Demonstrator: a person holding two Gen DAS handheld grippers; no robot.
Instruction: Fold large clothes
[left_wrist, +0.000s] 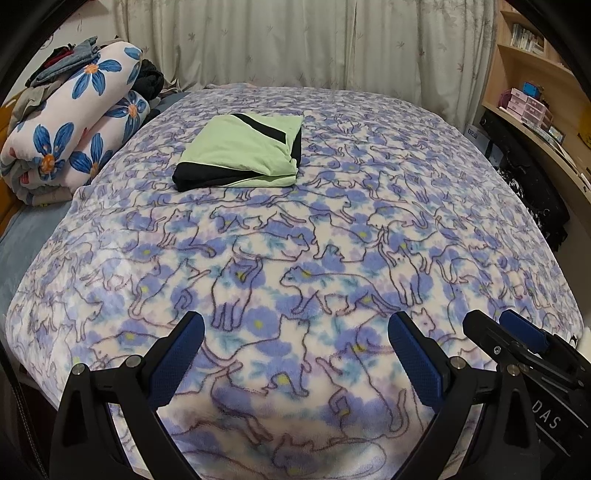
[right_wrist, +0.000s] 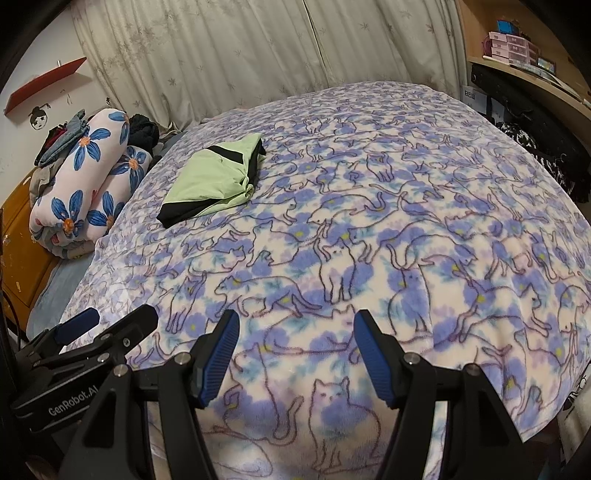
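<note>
Both grippers (left_wrist: 295, 343) (right_wrist: 293, 347) released above cat blanket (left_wrist: 332, 240), folded green garment (left_wrist: 240, 147) beyond, rolled floral quilt (left_wrist: 74, 122) left

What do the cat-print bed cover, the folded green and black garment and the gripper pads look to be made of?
Cat-print bed cover: likely plush fleece; fuzzy, matte nap that blurs the print.
Folded green and black garment: thin, smooth fabric, perhaps cotton or a synthetic knit; soft creases, no shine.
Pads of the right gripper: blue, probably rubber; fine ribbed texture, set on black, hard-looking fingers.
</note>
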